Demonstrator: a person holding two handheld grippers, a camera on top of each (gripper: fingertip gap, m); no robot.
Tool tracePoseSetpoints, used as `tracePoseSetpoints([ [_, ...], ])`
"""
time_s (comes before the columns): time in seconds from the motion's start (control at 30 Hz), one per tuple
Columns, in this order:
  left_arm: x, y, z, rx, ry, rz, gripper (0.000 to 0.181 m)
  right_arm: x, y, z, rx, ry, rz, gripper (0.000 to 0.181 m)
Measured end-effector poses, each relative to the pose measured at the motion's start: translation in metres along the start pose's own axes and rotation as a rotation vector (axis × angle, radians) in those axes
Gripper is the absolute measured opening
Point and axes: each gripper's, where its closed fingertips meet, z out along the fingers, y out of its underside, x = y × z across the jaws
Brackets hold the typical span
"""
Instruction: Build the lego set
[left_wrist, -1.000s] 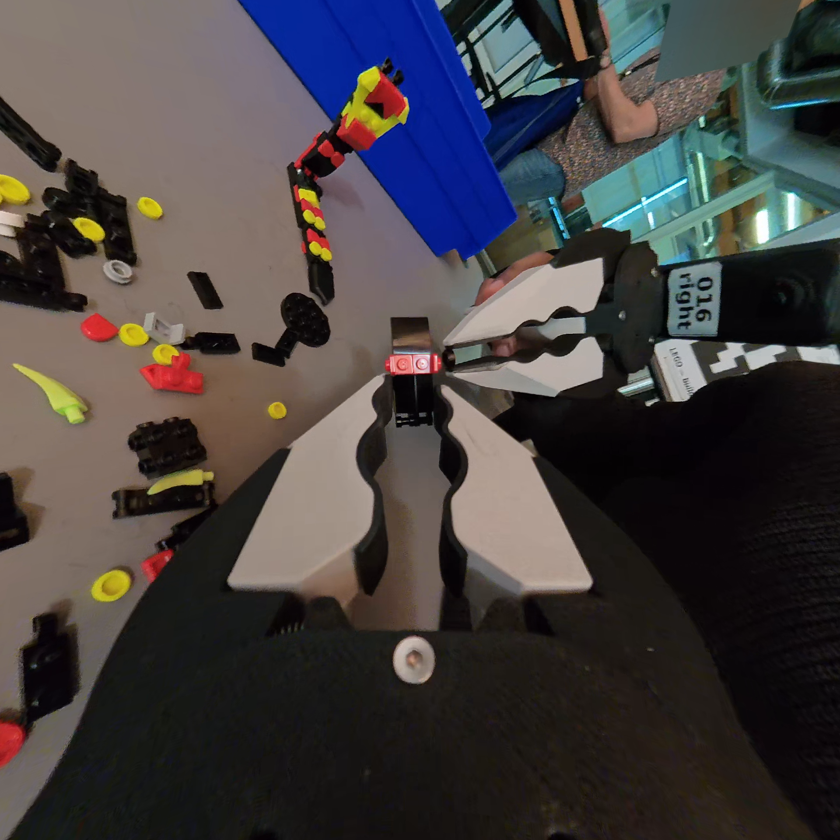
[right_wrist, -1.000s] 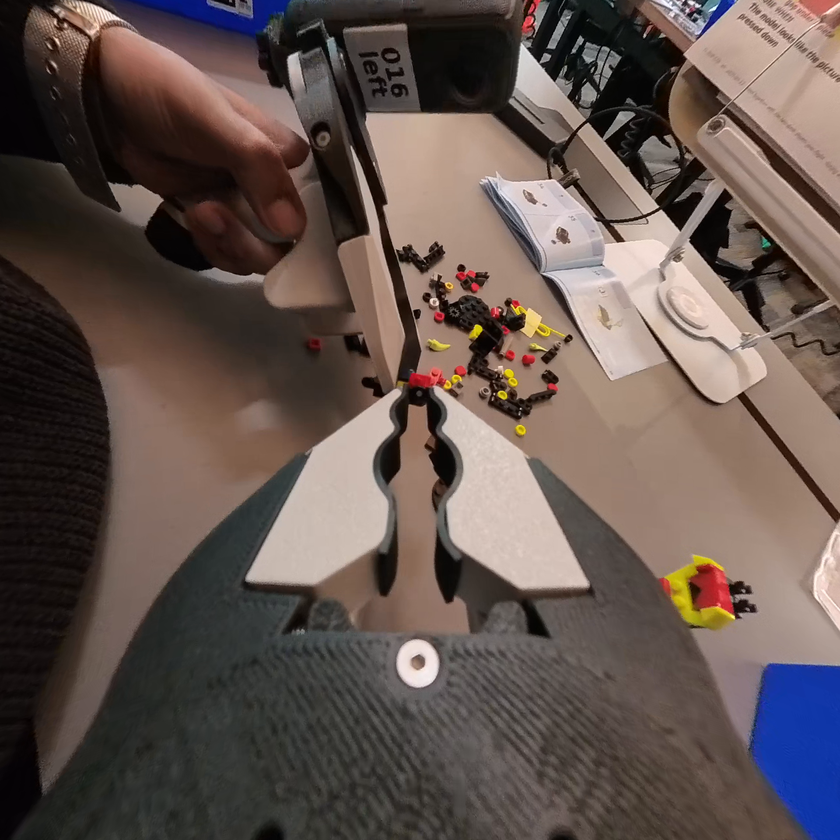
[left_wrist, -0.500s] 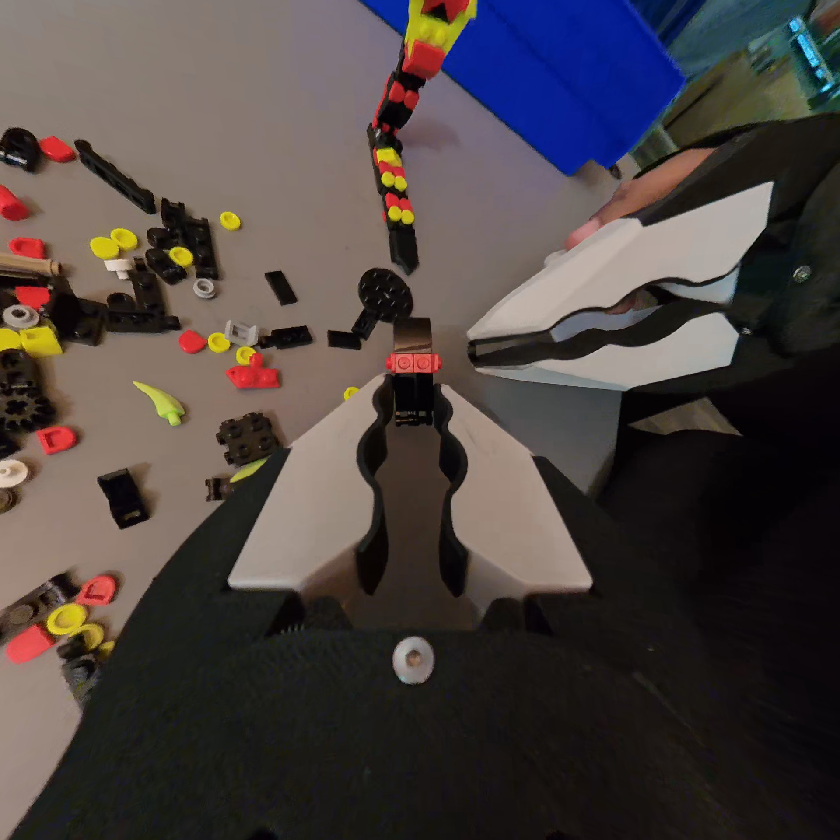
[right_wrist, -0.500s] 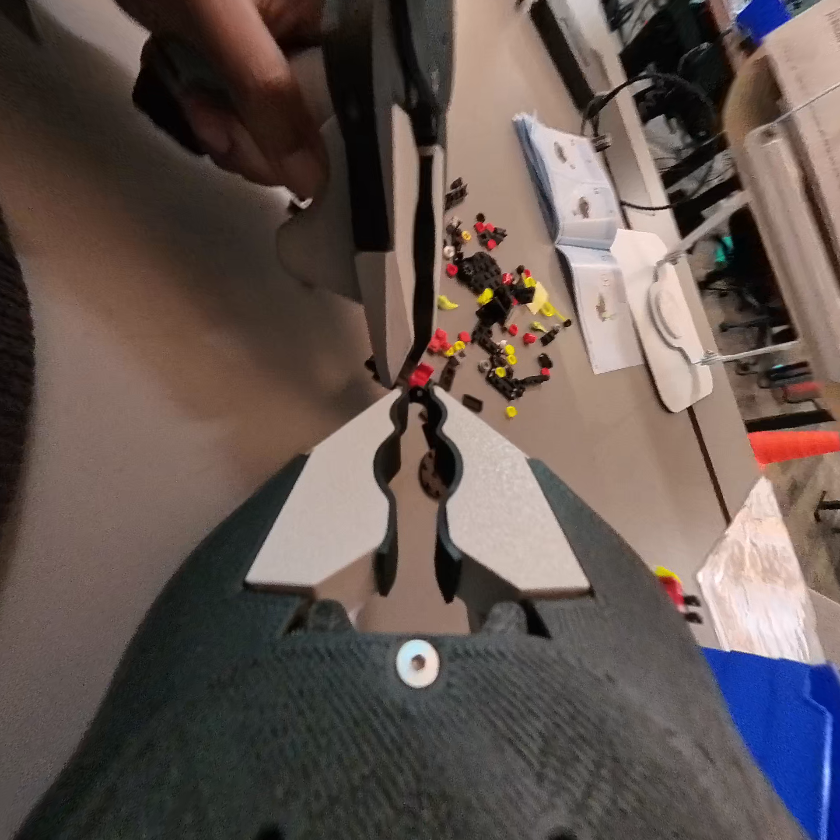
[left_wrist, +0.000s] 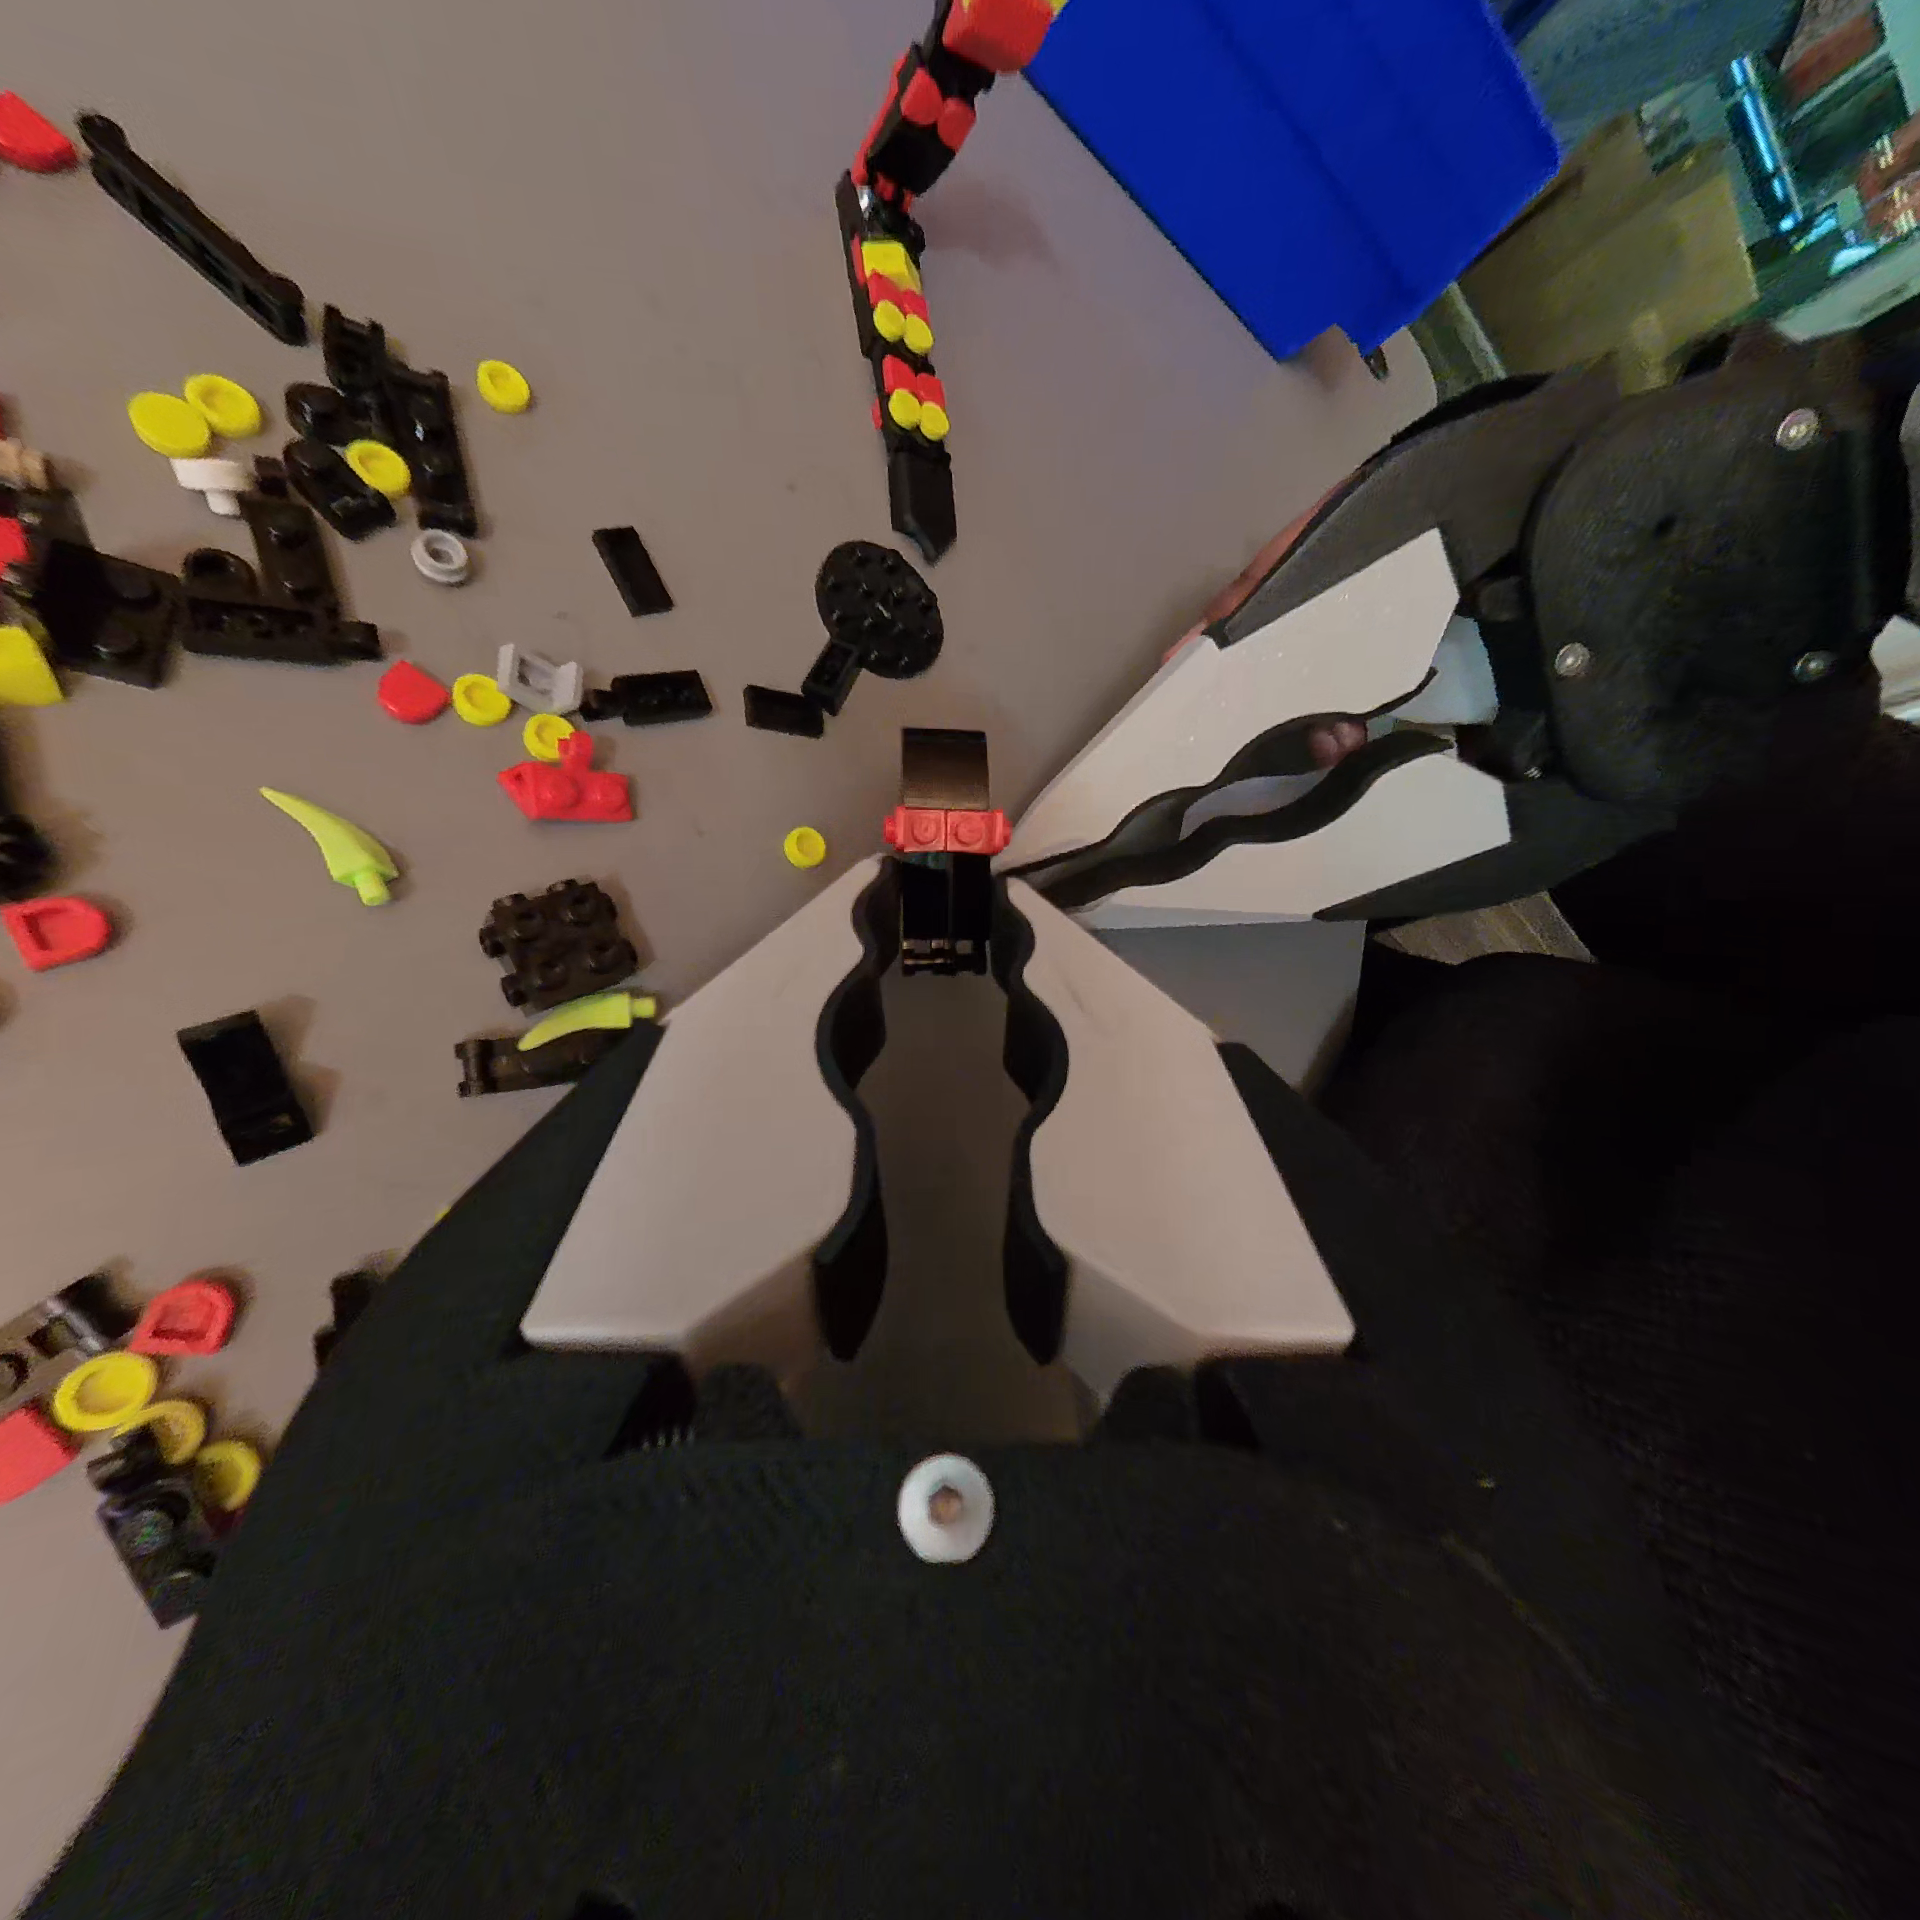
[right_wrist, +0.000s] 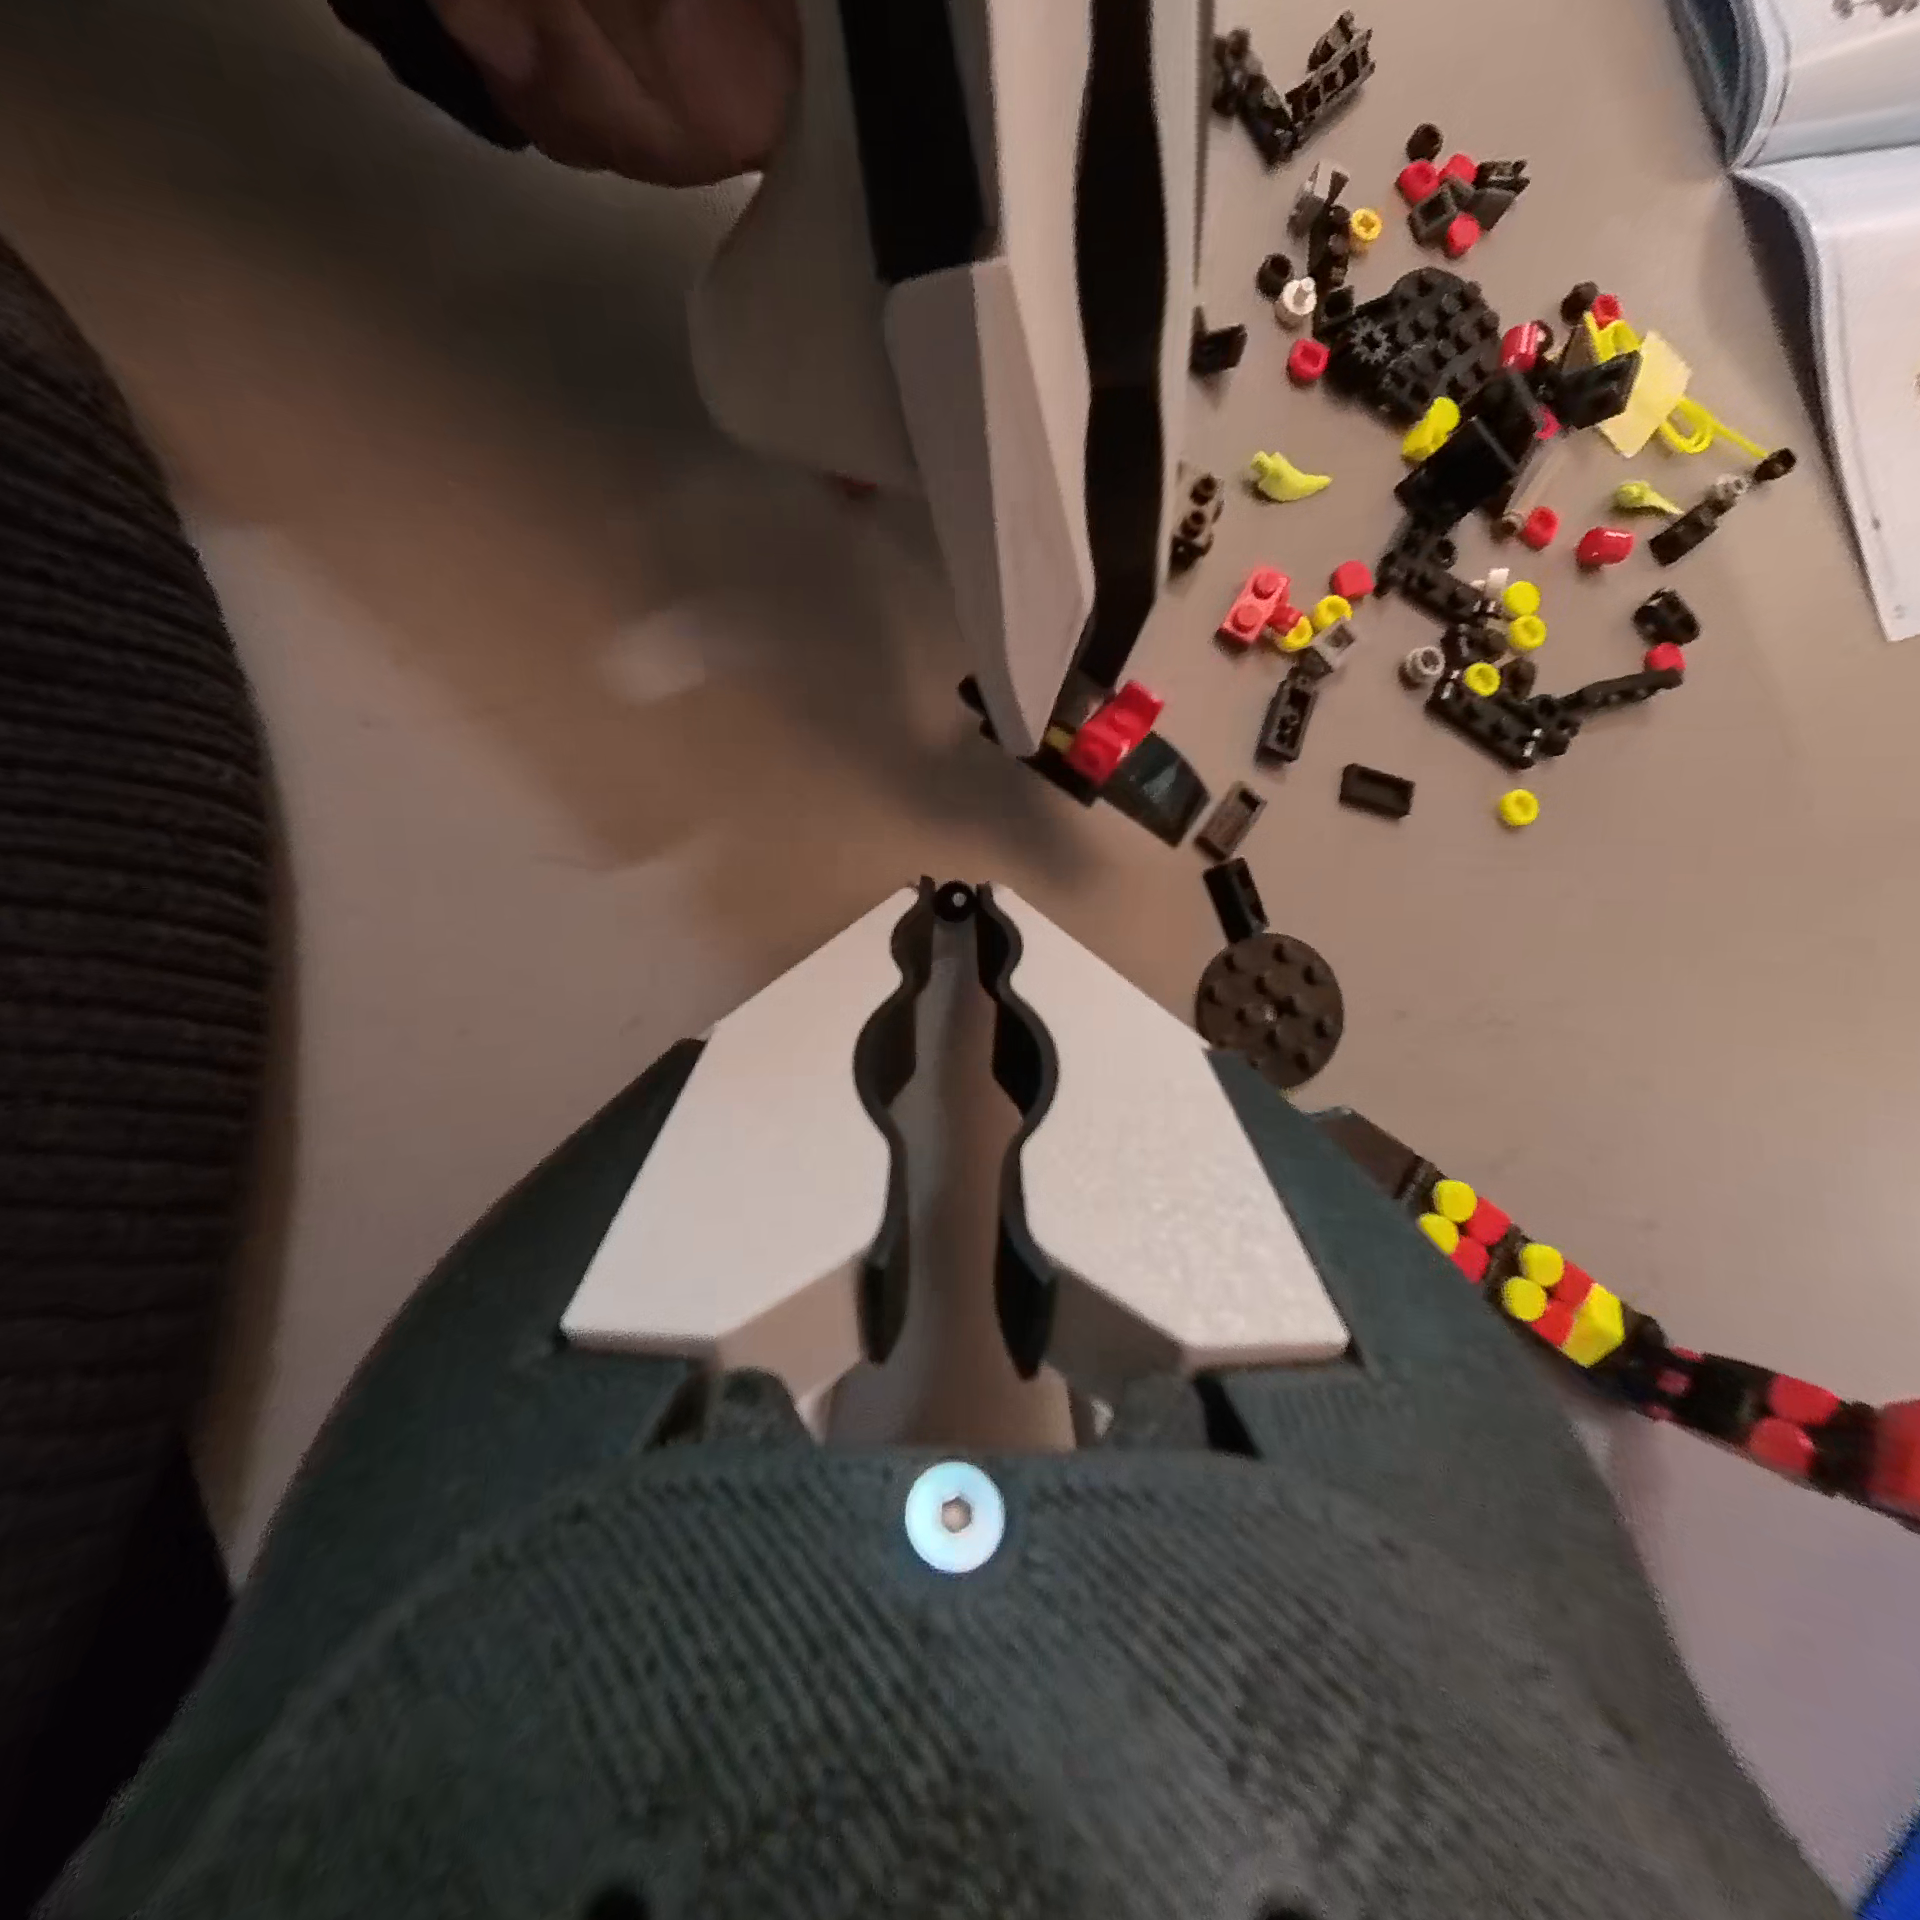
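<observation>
My left gripper (left_wrist: 943, 883) is shut on a small sub-assembly (left_wrist: 945, 831): a red piece across black parts, with a black curved slope at its far end. It also shows in the right wrist view (right_wrist: 1117, 727), under the left gripper's tip (right_wrist: 1070, 717). My right gripper (right_wrist: 954, 902) is shut on a tiny black round piece (right_wrist: 954, 899). In the left wrist view the right gripper's tip (left_wrist: 1023, 878) sits just right of the red piece. In the right wrist view a short gap separates the two. A long black, red and yellow chain model (left_wrist: 904, 312) lies on the table.
Loose black, red, yellow and lime pieces (left_wrist: 312, 582) are scattered over the grey table (left_wrist: 675, 156). A black round plate (left_wrist: 878, 608) lies just beyond the held sub-assembly. A blue bin (left_wrist: 1288, 156) stands at the far right. An open instruction booklet (right_wrist: 1829, 208) lies past the pieces. My left and right fingertips are right by each other.
Both grippers have tipped down toward the table and come lower. The right gripper's tip, which touched the red piece one second ago, now sits a short way off it. Both stay shut.
</observation>
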Motion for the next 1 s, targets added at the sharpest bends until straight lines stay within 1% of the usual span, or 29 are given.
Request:
tracePoseSetpoints([
  [0.13, 0.003, 0.008, 0.004, -0.047, 0.017, -0.02, 0.015, -0.001, 0.0, -0.001, 0.0, -0.014, 0.011, 0.006],
  [0.2, 0.005, 0.009, 0.005, -0.047, 0.039, -0.063, 0.015, 0.0, -0.002, -0.004, 0.014, -0.008, 0.007, 0.006],
  [0.33, 0.005, 0.007, 0.003, -0.029, 0.095, -0.17, 0.016, 0.007, -0.02, -0.019, 0.123, 0.01, 0.019, 0.006],
  [0.4, 0.006, 0.008, 0.003, -0.04, 0.103, -0.174, 0.016, 0.01, -0.029, -0.024, 0.169, 0.043, -0.01, 0.005],
  [0.53, 0.009, 0.015, 0.009, -0.079, 0.09, -0.148, 0.016, 0.011, -0.026, -0.019, 0.124, 0.103, -0.099, 0.005],
  [0.63, 0.01, 0.014, 0.009, -0.07, 0.1, -0.169, 0.016, 0.011, -0.021, -0.015, 0.083, 0.123, -0.14, 0.005],
  [0.8, 0.011, 0.011, 0.007, -0.053, 0.128, -0.204, 0.016, 0.011, -0.023, -0.016, 0.096, 0.129, -0.161, 0.005],
  [1.0, 0.012, 0.013, 0.008, -0.068, 0.121, -0.192, 0.016, 0.009, -0.023, -0.015, 0.087, 0.128, -0.194, 0.005],
])
